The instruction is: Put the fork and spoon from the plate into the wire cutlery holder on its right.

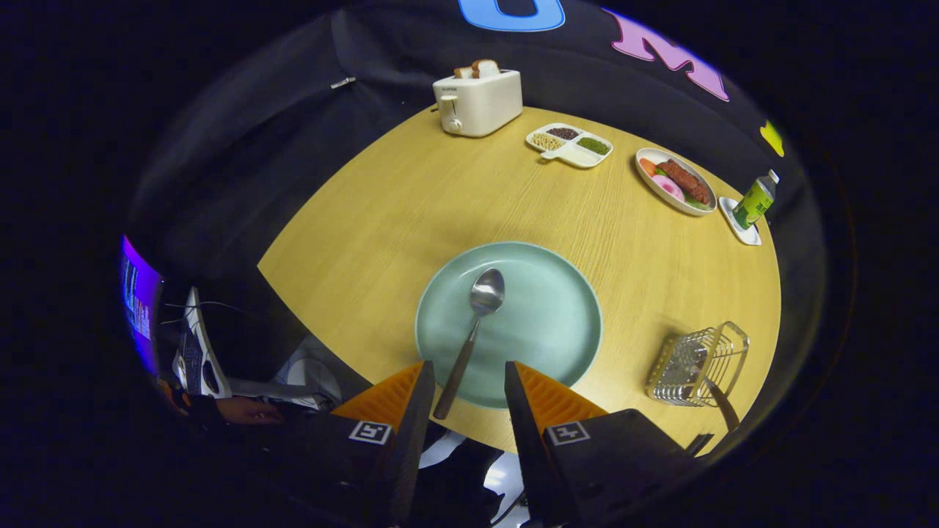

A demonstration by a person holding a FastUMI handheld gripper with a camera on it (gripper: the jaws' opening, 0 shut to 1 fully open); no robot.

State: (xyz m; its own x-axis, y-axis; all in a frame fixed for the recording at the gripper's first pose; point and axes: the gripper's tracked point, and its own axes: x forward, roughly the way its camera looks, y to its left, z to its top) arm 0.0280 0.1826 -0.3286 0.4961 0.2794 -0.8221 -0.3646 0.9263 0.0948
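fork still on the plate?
No: the plate holds just a spoon; a handle sticks out of the wire holder.

The handheld two-finger gripper (468, 381) sits with both fingers (414, 411) spread wide apart, pointing forward, nothing pinched between them.

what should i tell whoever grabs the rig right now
Tongs: open, holding nothing; the spoon's handle end lies between the fingers.
Spoon: on the green plate, bowl toward the plate's middle, handle over the near rim.
Wire cutlery holder: right of the plate, with a handle sticking out of it, probably the fork.
Done: fork seems already in the holder.
Left: close on the spoon handle, lift it, carry it right and drop it in the holder.
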